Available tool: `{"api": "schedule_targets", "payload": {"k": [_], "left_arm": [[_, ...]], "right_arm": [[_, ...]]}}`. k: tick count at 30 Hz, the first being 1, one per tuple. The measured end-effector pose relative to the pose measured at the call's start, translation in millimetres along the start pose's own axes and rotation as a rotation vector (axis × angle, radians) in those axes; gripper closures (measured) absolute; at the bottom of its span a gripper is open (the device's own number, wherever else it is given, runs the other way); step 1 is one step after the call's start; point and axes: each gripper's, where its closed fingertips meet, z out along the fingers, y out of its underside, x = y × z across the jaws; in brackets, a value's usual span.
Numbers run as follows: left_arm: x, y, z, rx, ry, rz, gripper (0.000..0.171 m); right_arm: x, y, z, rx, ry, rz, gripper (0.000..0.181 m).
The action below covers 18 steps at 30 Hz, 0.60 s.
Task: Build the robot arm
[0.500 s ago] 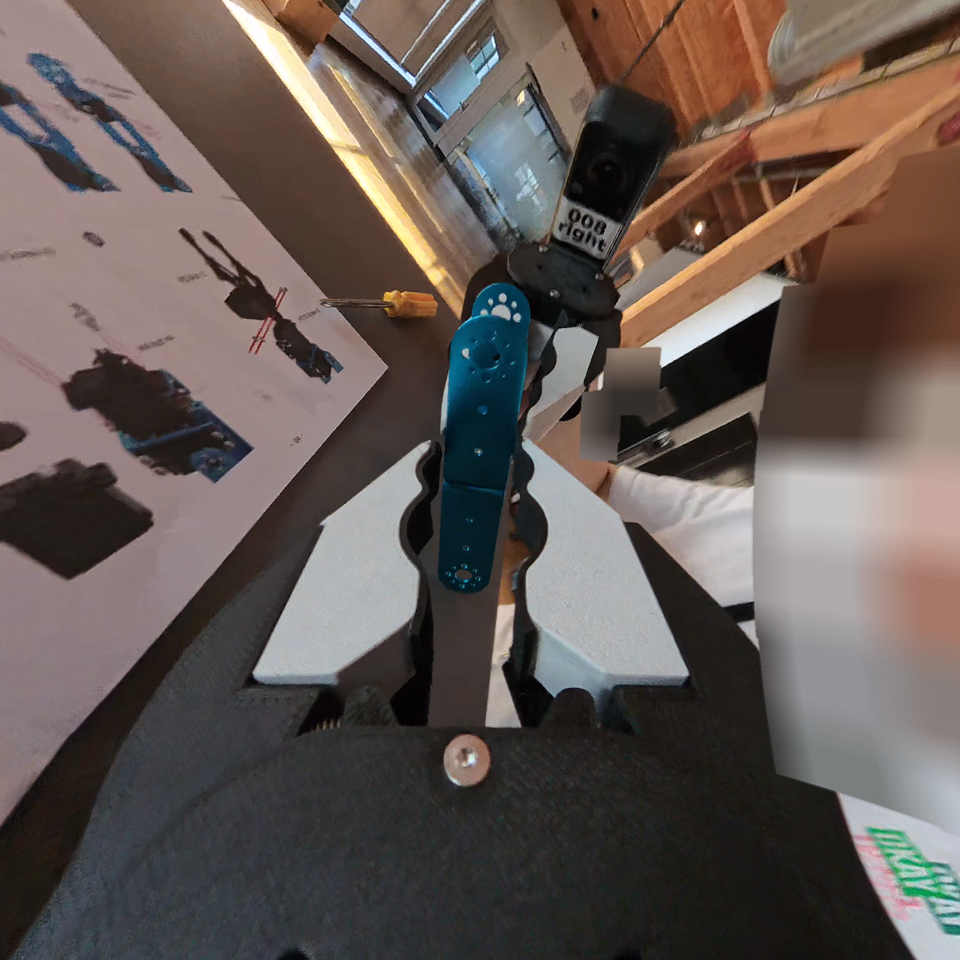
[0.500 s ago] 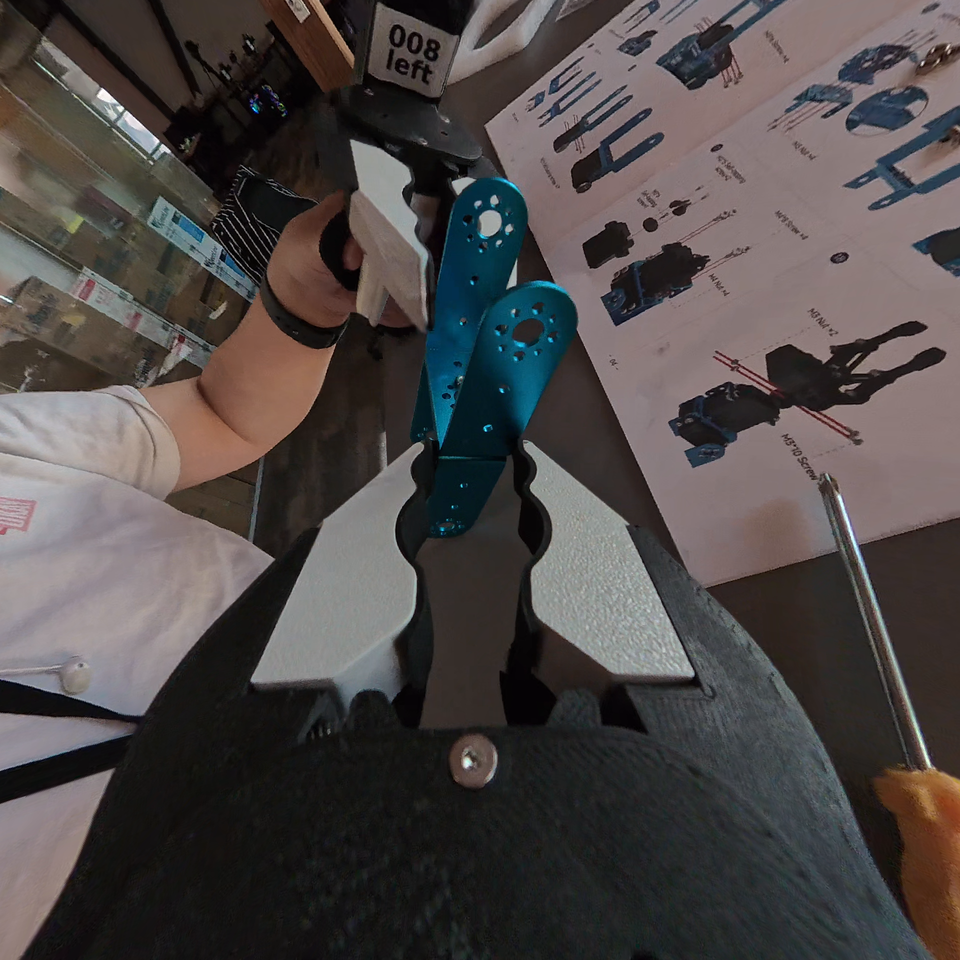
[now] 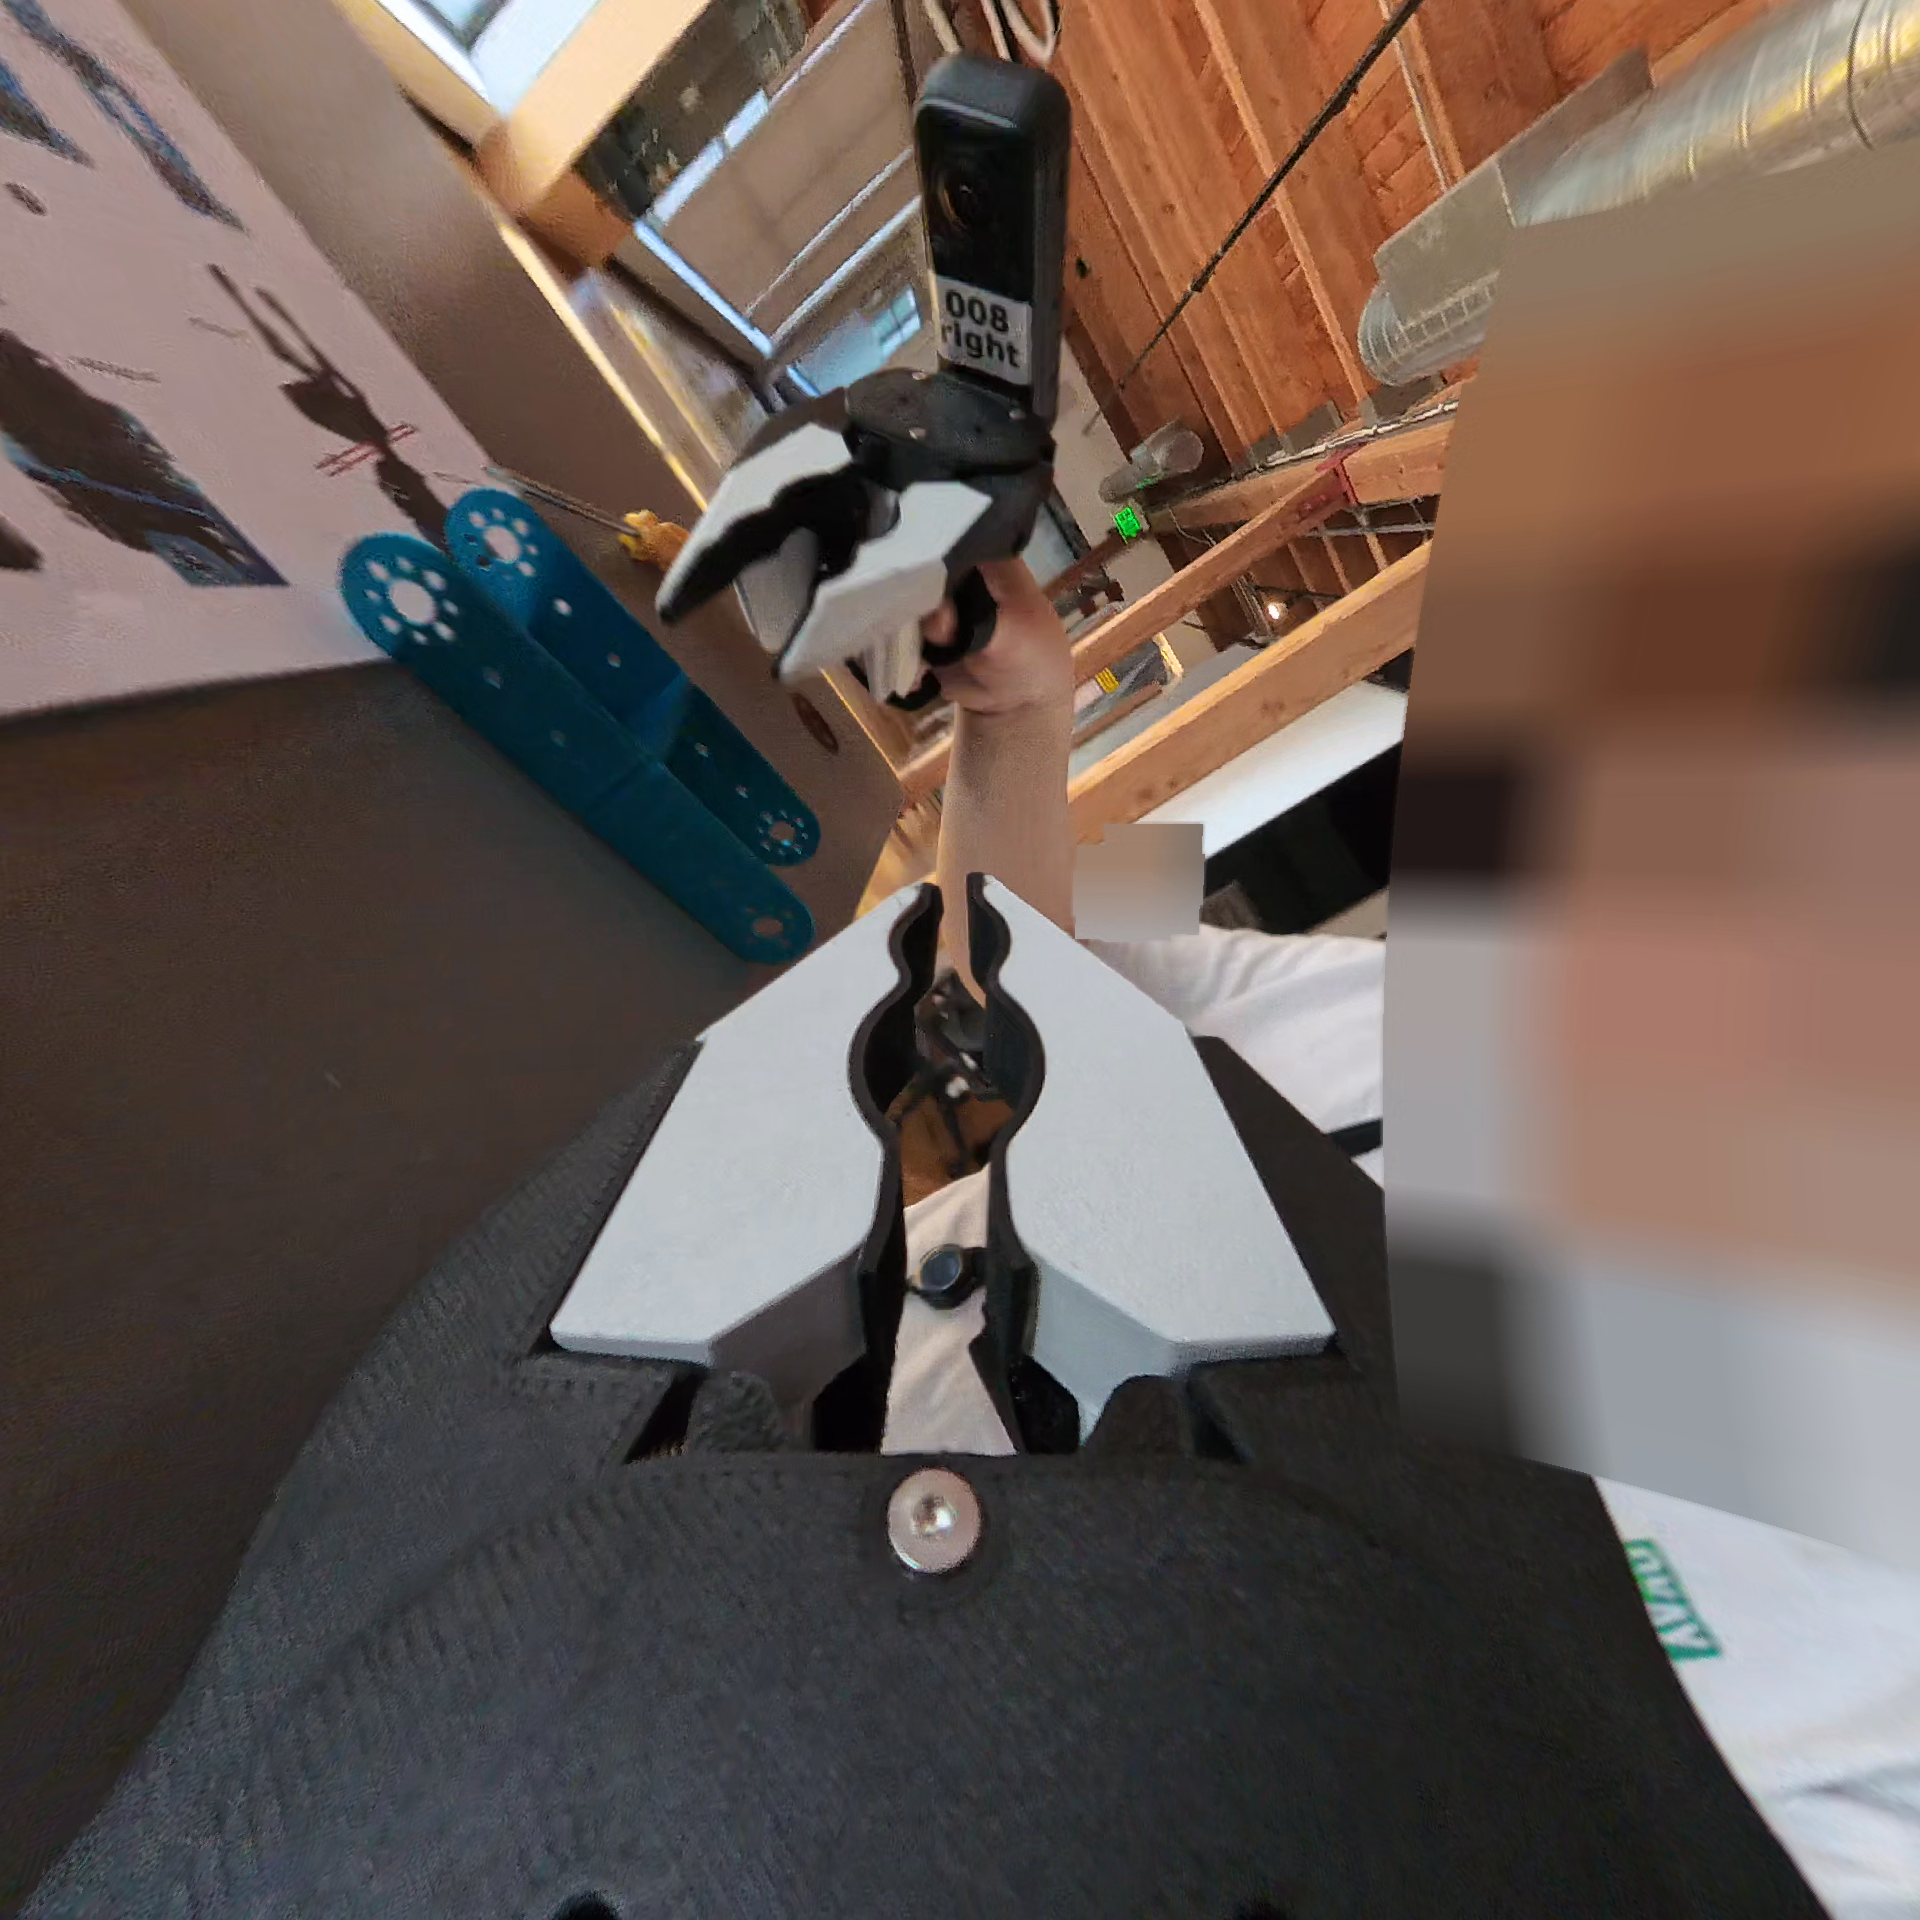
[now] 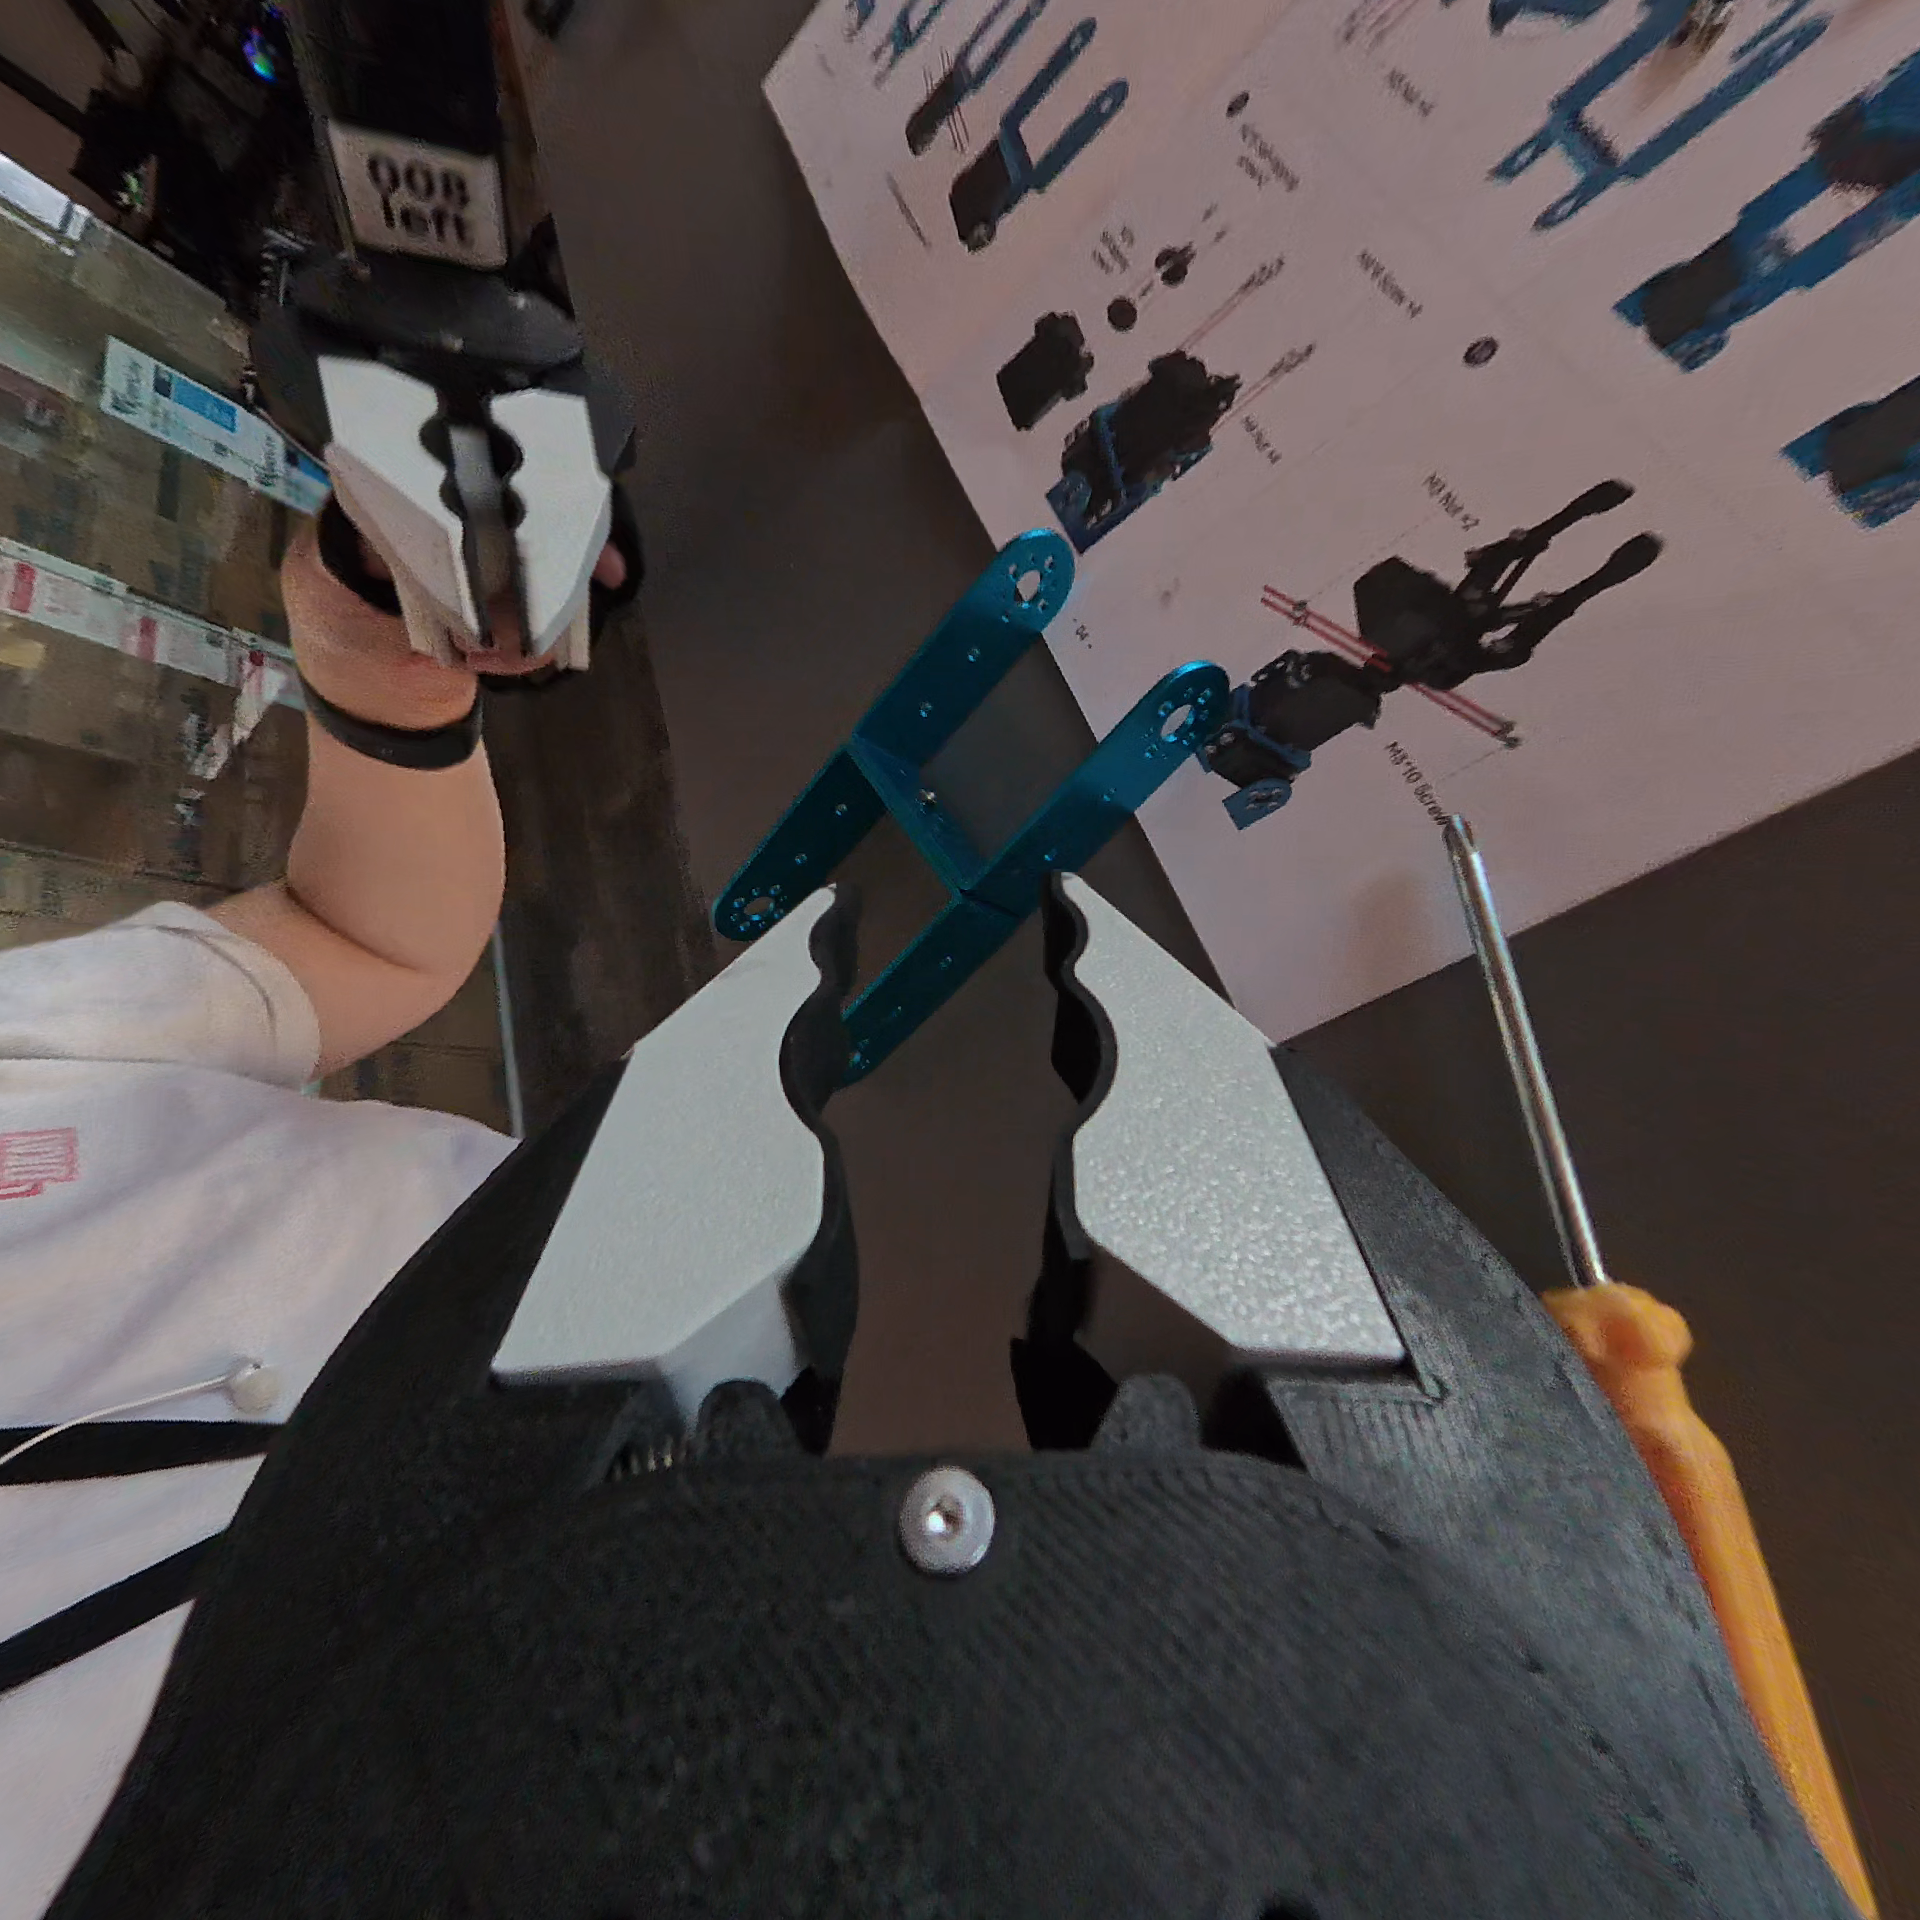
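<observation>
Bracket [image 4: 940, 821] now released, seemingly tabletop.

Both grippers same build: black textured 3D-printed body, silver hex-socket screw [image 4: 945, 1524] centred on top, light grey faceted fingers [image 4: 675, 1164] with black wavy-edged inner pads. Left gripper [image 3: 956, 894] and right gripper [image 4: 945, 914] each carry a black camera block with a white label. Person wears a white short-sleeved shirt [image 4: 156, 1195] with a black strap, and a black wristband [image 4: 395, 727].
</observation>
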Motion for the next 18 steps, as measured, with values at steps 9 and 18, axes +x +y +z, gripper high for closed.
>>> {"api": "schedule_targets", "payload": {"k": [9, 18], "left_arm": [[92.8, 158.0, -89.6, 0.634, -0.678, 0.738, 0.162], [63.1, 369.3, -161.9, 0.917, -1.297, 0.545, 0.146]], "right_arm": [[-168.8, 62.1, -8.8, 0.42, -0.217, -1.027, 0.146], [-46.7, 322.7, 245.4, -0.16, -0.185, -0.788, 0.152]]}}
